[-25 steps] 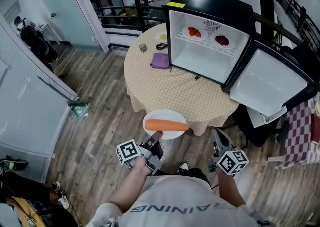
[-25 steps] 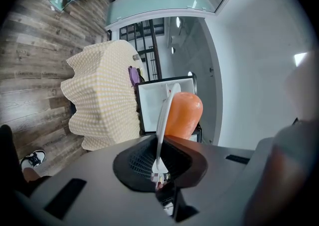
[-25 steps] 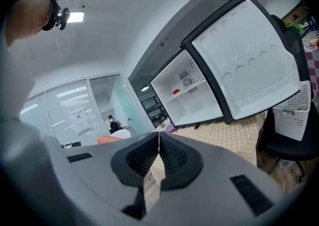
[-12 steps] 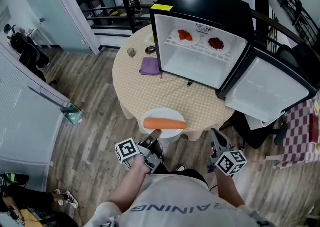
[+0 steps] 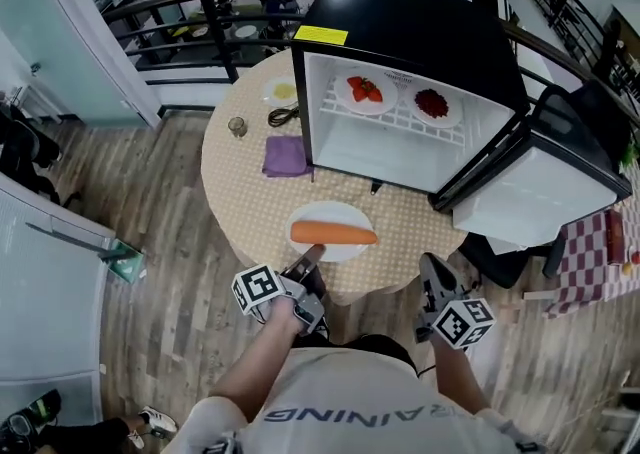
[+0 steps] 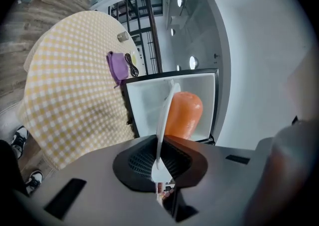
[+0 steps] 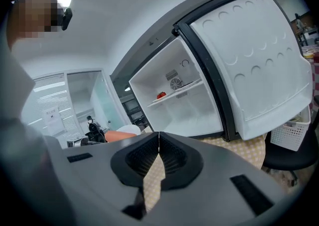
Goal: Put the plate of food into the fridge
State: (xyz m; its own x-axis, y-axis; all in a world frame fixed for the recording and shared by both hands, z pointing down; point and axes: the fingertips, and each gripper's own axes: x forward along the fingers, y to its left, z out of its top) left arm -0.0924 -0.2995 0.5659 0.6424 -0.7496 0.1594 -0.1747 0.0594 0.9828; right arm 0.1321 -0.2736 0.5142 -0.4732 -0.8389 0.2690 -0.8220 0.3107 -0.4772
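Left gripper (image 5: 308,264): jaws were closed on the near rim of the white plate (image 5: 331,210). In the left gripper view the rim was seen edge-on, pinched between the pads (image 6: 172,158).

One orange carrot (image 5: 334,233) was lying lengthwise across the plate.

The plate was held over the near edge of the round table (image 5: 240,177), which was covered with a yellow checked cloth. Whether it touched the cloth could not be told.

Fridge (image 5: 400,17): it was standing on the table just beyond the plate, with its door (image 5: 535,197) swung open to the right. Two small plates of red food (image 5: 362,90) were noted on the upper wire shelf (image 5: 400,117); the lower compartment was bare white.

Right gripper (image 5: 432,267): it was held low at the person's right, apart from the plate. Its jaws were seen pressed together with nothing between them.

A purple cloth (image 5: 287,155) was lying on the table to the left of the fridge.
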